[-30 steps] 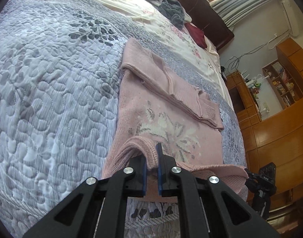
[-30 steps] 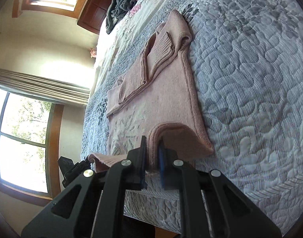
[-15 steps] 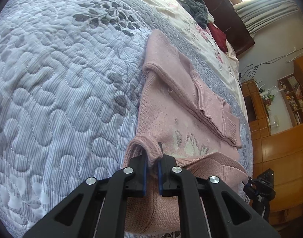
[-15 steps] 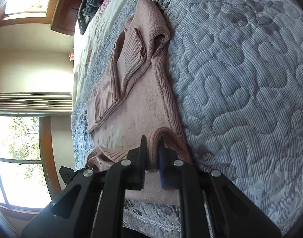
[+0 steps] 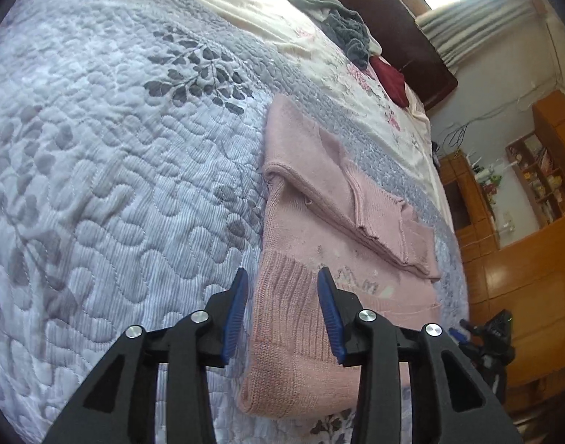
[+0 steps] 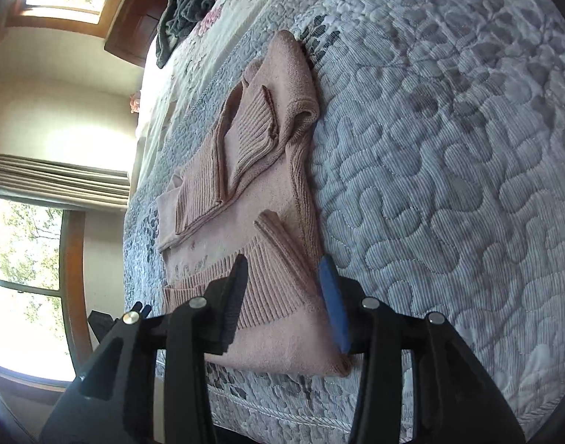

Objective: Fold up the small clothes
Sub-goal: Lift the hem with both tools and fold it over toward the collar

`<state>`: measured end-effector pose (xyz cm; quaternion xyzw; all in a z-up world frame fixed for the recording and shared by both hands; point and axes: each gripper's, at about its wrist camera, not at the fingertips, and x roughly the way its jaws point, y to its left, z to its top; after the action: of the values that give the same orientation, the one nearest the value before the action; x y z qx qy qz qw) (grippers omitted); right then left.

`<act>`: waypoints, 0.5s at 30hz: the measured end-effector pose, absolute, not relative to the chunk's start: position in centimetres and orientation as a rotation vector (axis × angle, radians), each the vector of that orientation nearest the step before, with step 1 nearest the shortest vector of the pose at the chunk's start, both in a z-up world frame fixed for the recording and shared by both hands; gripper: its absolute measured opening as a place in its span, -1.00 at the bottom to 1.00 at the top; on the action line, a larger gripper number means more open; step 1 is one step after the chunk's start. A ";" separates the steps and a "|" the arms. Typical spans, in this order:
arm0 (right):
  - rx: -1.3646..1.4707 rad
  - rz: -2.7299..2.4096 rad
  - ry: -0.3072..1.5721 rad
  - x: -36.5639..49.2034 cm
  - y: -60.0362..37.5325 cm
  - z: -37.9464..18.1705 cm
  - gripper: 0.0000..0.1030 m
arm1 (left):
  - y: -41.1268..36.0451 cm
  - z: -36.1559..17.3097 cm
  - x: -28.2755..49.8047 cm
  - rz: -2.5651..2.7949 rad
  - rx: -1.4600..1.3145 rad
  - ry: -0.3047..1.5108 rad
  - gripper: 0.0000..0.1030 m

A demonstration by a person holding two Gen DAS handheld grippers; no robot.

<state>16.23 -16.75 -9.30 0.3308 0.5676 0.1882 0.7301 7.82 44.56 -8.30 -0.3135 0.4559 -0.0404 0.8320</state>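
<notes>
Now the left gripper (image 5: 282,310) is hanging wide open w/ nothing in it, over the pink sweater's (image 5: 319,229) ribbed hem, which is lying folded up on the bed quilt (image 5: 116,170). Right gripper (image 6: 282,296) is gaping empty over the hem's other corner, prob. so the fold sits undisturbed.

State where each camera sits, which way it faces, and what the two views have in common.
Left wrist: on the left gripper, looking along its open fingers over the pink sweater toward the headboard and wooden cabinets.
Right wrist: on the right gripper, fingers open over the sweater's folded ribbed hem, facing the windows.
Shared: the sweater, the quilted bedspread, the grey clothes pile; each view shows the other gripper.
</notes>
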 end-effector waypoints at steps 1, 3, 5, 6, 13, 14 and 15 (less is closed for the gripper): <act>0.687 0.420 1.243 16.2 -16.4 -8.8 -0.21 | 43.9 -8.2 8.1 -0.098 -0.609 0.982 -0.11; 0.594 0.422 1.240 16.3 -15.3 -8.1 -0.21 | 42.5 -8.1 8.7 -0.121 -0.513 1.016 -0.02; 0.496 0.426 1.245 16.4 -14.0 -7.7 -0.20 | 41.1 -8.5 9.4 -0.125 -0.421 1.049 0.05; 0.450 0.433 1.246 16.4 -13.0 -7.5 -0.20 | 40.6 -8.9 9.6 -0.120 -0.384 1.067 0.08; 0.142 0.452 1.242 17.1 -8.6 -7.8 -0.02 | 38.7 -11.0 11.0 -0.106 -0.316 1.134 0.05; 0.114 0.452 1.242 17.3 -8.2 -8.0 -0.02 | 38.5 -11.1 11.1 -0.101 -0.302 1.137 -0.01; 0.087 0.451 1.241 17.5 -7.7 -8.2 -0.02 | 38.2 -11.1 11.2 -0.101 -0.290 1.136 -0.12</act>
<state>17.51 -7.74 -8.22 0.0402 0.5762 0.2094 0.7890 11.20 38.18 -11.06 -0.1368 0.5359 -0.0477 0.8317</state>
